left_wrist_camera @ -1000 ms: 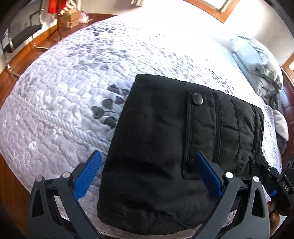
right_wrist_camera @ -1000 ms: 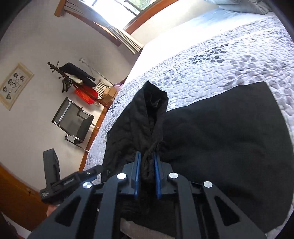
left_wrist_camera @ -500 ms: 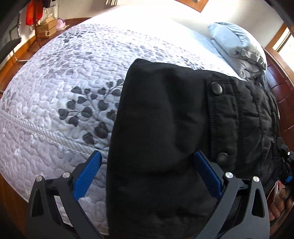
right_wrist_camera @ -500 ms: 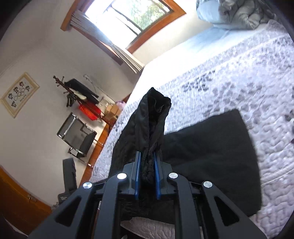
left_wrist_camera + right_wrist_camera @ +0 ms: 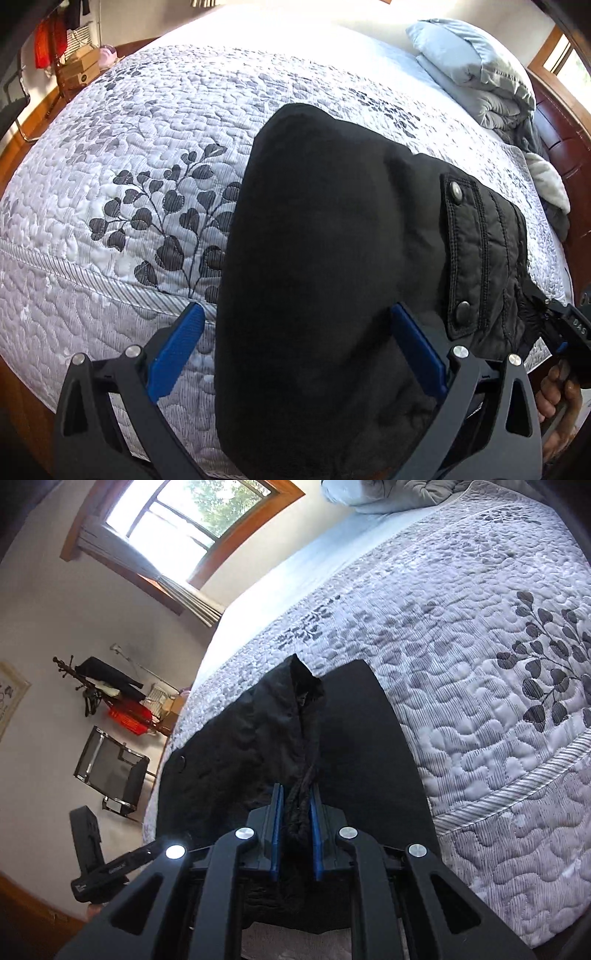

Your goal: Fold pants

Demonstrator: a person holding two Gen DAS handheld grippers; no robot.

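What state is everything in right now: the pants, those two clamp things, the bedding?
Black pants: folded over on the bed, one bunched edge lifted.
Right gripper: shut on that bunched edge.
Left gripper: open, straddling the pants.
Quilt: spread flat.
Grey blanket: bundled at the headboard.

Bed (image 5: 155, 122) covered by white quilted bedspread (image 5: 110, 302) with grey leaf print. Black pants (image 5: 314, 277) lie on it near the front edge, partly folded. Pale blue pillow (image 5: 469, 62) and grey bedding at the head end
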